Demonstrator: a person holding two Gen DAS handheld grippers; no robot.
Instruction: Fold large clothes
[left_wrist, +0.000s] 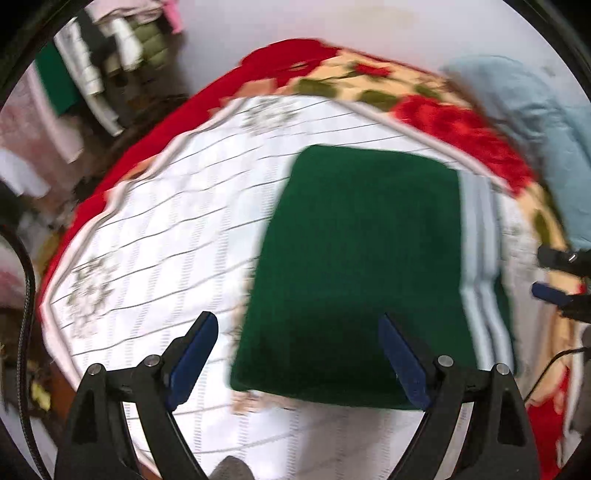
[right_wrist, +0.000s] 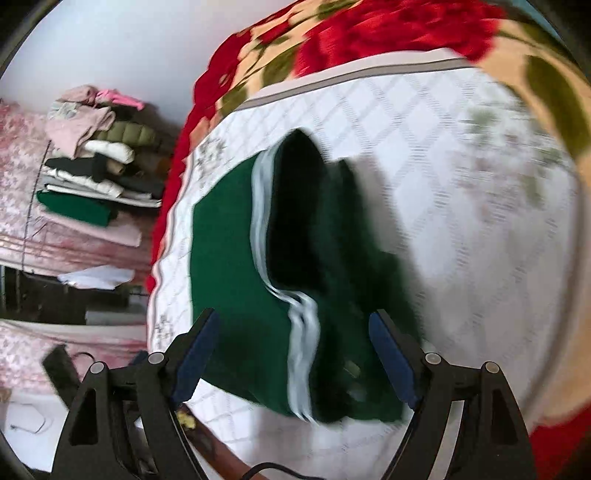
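From my left wrist, my left tongs (left_wrist: 297, 349) spread wide and empty above the folded green garment (left_wrist: 354, 266) on the white quilted bed (left_wrist: 166, 229), from my right wrist, my right tongs (right_wrist: 293, 345) wide open, gripping nothing, over the garment's white-striped edge (right_wrist: 303, 332), clothes stack (right_wrist: 96, 162) at left.

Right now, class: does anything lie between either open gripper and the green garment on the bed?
Nothing visible does. The green garment lies bare on the white quilt, and both the left gripper and the right gripper face it, open and empty.
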